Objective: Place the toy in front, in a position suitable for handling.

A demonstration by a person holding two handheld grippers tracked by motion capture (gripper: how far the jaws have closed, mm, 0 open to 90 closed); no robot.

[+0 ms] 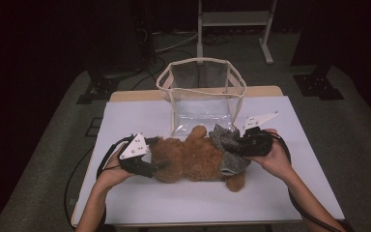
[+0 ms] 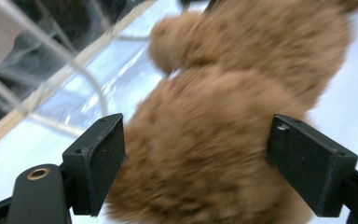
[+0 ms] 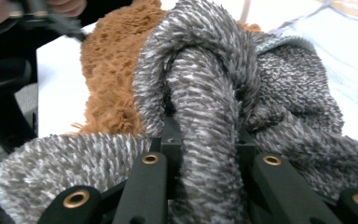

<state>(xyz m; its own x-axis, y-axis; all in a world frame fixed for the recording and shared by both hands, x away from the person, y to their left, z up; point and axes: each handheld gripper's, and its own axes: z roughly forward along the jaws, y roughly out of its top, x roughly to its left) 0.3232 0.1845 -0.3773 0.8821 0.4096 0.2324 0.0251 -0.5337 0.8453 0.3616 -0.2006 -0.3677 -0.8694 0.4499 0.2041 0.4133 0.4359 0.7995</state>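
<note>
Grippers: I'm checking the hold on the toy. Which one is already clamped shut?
The right gripper, pinching the grey knitted top. The left gripper is open around the brown plush toy.

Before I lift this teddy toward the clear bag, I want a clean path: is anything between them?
Nothing visible does. The teddy lies just in front of the clear bag, with bare white table around them.
</note>
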